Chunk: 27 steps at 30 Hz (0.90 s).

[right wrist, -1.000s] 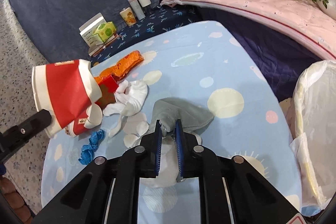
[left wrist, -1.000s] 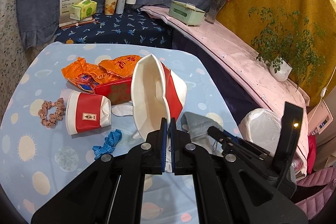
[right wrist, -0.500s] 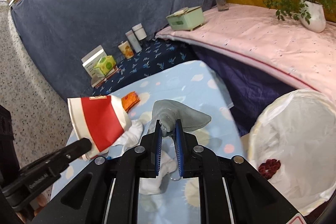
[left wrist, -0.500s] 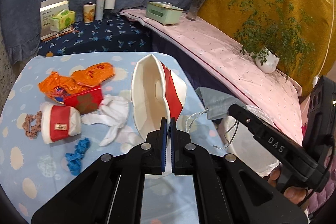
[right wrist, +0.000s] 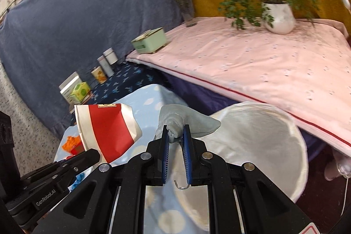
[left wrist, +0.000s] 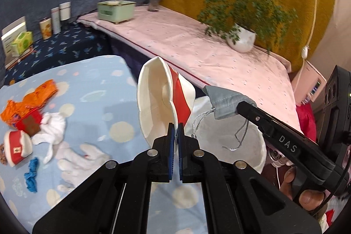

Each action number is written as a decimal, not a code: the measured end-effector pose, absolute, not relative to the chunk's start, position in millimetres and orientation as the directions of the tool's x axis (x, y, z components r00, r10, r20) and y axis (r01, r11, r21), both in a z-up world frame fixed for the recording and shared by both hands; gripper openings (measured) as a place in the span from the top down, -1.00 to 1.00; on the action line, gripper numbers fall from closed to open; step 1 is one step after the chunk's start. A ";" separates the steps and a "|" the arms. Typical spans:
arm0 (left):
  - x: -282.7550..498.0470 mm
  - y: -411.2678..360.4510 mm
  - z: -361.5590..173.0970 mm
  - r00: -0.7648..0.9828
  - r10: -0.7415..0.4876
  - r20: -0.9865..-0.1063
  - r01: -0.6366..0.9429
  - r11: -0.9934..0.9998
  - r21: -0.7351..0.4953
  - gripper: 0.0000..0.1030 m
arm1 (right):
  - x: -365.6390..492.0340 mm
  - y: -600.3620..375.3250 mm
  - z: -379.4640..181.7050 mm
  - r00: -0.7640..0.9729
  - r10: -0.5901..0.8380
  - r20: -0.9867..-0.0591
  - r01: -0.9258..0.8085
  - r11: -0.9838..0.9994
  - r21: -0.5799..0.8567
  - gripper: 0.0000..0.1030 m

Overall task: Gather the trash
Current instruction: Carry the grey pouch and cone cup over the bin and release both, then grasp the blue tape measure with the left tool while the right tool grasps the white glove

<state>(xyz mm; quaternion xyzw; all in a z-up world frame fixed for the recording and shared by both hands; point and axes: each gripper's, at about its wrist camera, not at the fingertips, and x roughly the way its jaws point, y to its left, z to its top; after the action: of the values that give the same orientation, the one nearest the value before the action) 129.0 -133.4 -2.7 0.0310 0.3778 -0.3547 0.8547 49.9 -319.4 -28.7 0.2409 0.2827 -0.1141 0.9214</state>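
Both grippers have swung from the worktop [left wrist: 92, 89] toward the white bin bag [right wrist: 263, 146]: left gripper [left wrist: 174, 135] fingers pinch the crushed paper cup [left wrist: 158, 98], right gripper [right wrist: 175, 139] fingers clamp the grey drawstring pouch [right wrist: 188, 122], ready to drop.

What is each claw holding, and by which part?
Left claw: flattened red-and-white paper cup, pinched at its rim. Right claw: grey drawstring pouch, gripped at its bunched end.

Left gripper [left wrist: 175, 131]: matt black plastic, ribbed blue pads, shiny metal bolts; clamps a crushed paper cup [left wrist: 163, 100], smooth, red-and-white. Right gripper [right wrist: 175, 142], same build, pinches a soft grey cloth pouch [right wrist: 188, 122] with silvery cord. Just ahead of it, bin liner [right wrist: 263, 135]: thin white plastic, slightly glossy. Beneath, tablecloth [left wrist: 92, 84]: matt printed fabric.
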 end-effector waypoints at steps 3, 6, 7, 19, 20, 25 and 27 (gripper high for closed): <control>123.5 -157.4 -7.1 0.430 -0.598 -0.676 0.660 0.719 -0.216 0.95 | 37.8 -338.6 -35.9 0.804 -0.102 -0.586 0.386 0.838 0.385 0.76; 121.1 -178.8 -12.1 0.396 -0.614 -0.683 0.679 0.696 -0.232 0.94 | 28.1 -356.9 -45.5 0.790 -0.118 -0.602 0.422 0.817 0.393 0.75; 120.4 -184.3 -13.5 0.387 -0.617 -0.685 0.684 0.691 -0.236 0.94 | 26.6 -360.4 -47.2 0.787 -0.120 -0.606 0.427 0.814 0.393 0.75; 124.6 -188.5 -22.2 0.405 -0.602 -0.689 0.648 0.720 -0.248 0.23 | 18.7 -368.4 -50.6 0.785 -0.157 -0.600 0.459 0.798 0.391 0.21; 125.4 -186.2 -22.3 0.411 -0.597 -0.689 0.644 0.725 -0.244 0.23 | 19.6 -367.4 -50.0 0.786 -0.155 -0.599 0.457 0.798 0.392 0.20; 129.1 -167.8 -22.1 0.439 -0.579 -0.687 0.613 0.752 -0.242 0.22 | 24.2 -352.7 -45.1 0.788 -0.152 -0.596 0.441 0.815 0.375 0.10; 130.2 -159.2 -22.6 0.447 -0.574 -0.686 0.601 0.761 -0.245 0.21 | 26.1 -344.7 -43.1 0.787 -0.157 -0.596 0.436 0.826 0.358 0.05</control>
<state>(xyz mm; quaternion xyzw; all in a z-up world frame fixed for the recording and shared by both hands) 130.2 -159.2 -22.6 0.0170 0.3963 -0.3455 0.8505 26.1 -344.7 -43.1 0.2464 0.2828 -0.1624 0.9127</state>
